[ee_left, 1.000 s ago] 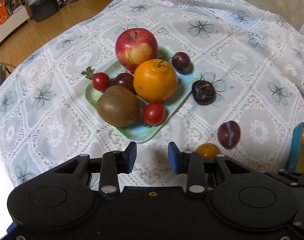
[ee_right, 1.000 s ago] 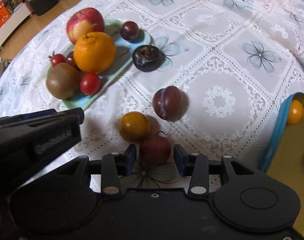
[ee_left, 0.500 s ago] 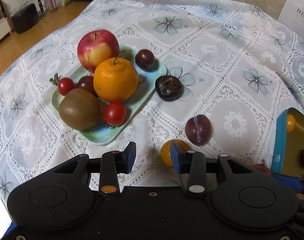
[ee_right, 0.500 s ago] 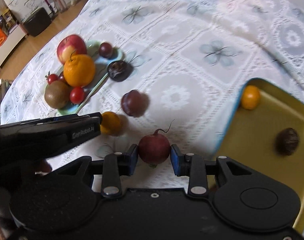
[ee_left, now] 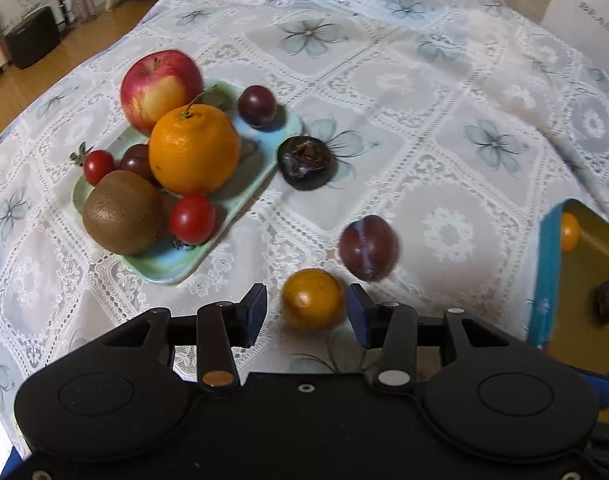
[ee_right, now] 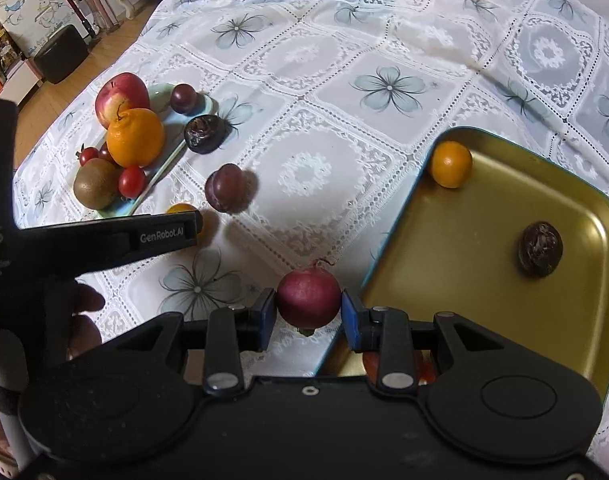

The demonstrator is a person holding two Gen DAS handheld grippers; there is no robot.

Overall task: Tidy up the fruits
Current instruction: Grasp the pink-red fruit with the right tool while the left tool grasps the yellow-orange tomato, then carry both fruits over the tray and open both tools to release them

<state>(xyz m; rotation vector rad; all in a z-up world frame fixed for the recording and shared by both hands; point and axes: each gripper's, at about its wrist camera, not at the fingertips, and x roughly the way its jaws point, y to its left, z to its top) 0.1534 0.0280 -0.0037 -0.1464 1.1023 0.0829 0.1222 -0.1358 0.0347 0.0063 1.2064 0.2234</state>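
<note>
My left gripper (ee_left: 307, 310) points down at the tablecloth, its jaws opening. A small orange fruit (ee_left: 311, 298) lies between them, with gaps on both sides. A purple plum (ee_left: 368, 247) lies just beyond it, and a dark brown wrinkled fruit (ee_left: 306, 163) rests by the green plate (ee_left: 264, 148). My right gripper (ee_right: 308, 310) is shut on a dark red round fruit (ee_right: 308, 298), held above the left edge of the gold tray (ee_right: 484, 280). In that tray sit a small orange fruit (ee_right: 450, 164) and a dark brown fruit (ee_right: 540, 249).
The green plate holds an apple (ee_left: 160, 88), an orange (ee_left: 194, 148), a kiwi (ee_left: 122, 212), cherry tomatoes and dark plums. A finger of my left gripper (ee_right: 164, 234) and a hand show at the left of the right wrist view. The floor lies beyond the table's far left.
My left gripper moved right over the small orange fruit and its jaws spread around it. My right gripper lifted the dark red fruit and carried it right to the gold tray's edge.
</note>
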